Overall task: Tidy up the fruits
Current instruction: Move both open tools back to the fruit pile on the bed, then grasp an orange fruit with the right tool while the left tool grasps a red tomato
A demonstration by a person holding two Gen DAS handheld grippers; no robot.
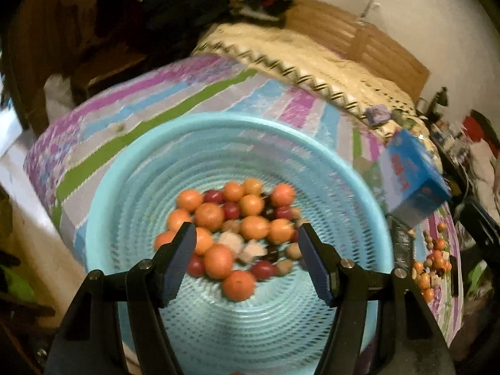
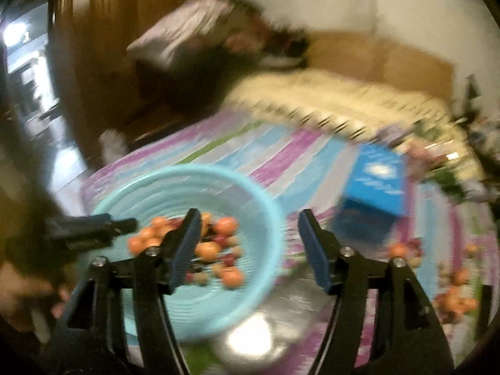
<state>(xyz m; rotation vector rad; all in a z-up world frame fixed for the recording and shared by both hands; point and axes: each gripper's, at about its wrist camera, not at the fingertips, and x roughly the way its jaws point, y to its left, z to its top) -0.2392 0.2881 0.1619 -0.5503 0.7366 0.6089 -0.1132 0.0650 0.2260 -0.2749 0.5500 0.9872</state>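
A light-blue slotted plastic basket (image 1: 131, 168) sits on a striped cloth and holds several small orange, red and pale fruits (image 1: 231, 234). My left gripper (image 1: 247, 234) is open and empty, hovering just above that pile. In the blurred right wrist view the basket (image 2: 265, 206) lies to the left with its fruits (image 2: 206, 250). My right gripper (image 2: 248, 222) is open and empty, over the basket's right rim. The left gripper shows there as a dark shape (image 2: 90, 229) at the basket's left. More loose fruits lie on the cloth at right (image 1: 432, 262) (image 2: 453, 297).
A blue carton (image 1: 412, 175) (image 2: 375, 200) stands on the cloth right of the basket. A shiny metal bowl (image 2: 265, 328) sits below the basket's near rim. The cloth-covered table (image 1: 156, 106) ends at left. A cream blanket (image 1: 297, 56) and wooden headboard lie behind.
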